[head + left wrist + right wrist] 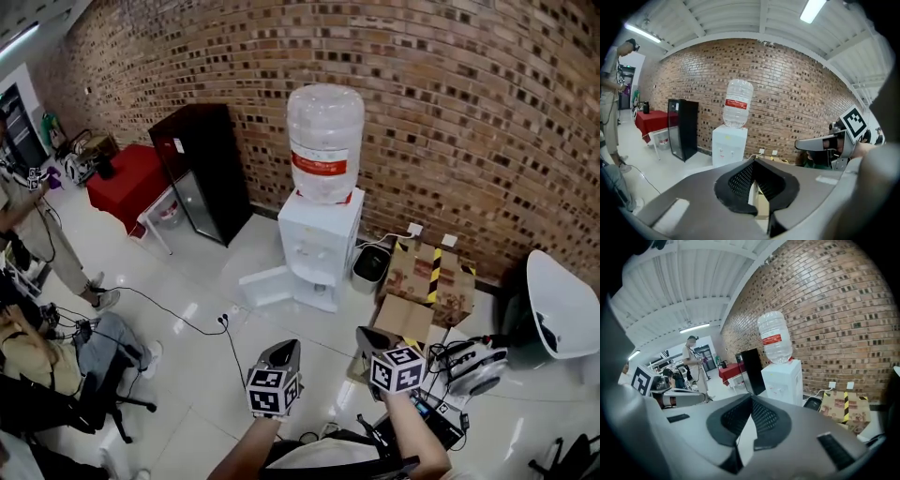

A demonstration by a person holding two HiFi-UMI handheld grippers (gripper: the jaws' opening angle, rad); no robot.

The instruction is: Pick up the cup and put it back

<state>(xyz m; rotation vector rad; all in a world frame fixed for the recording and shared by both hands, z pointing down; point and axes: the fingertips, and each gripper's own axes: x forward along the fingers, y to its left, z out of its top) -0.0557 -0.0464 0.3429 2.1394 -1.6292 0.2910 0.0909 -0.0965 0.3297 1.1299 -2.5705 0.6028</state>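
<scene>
Risk of toppling cup on approach: left gripper (285, 353) and right gripper (368, 337), lower centre, both pressed together, empty. No cup visible near water dispenser (320, 251), centre frame.

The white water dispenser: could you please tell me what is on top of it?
A clear water bottle with a red label stands on the dispenser; the bottle's neck is hidden inside.
</scene>
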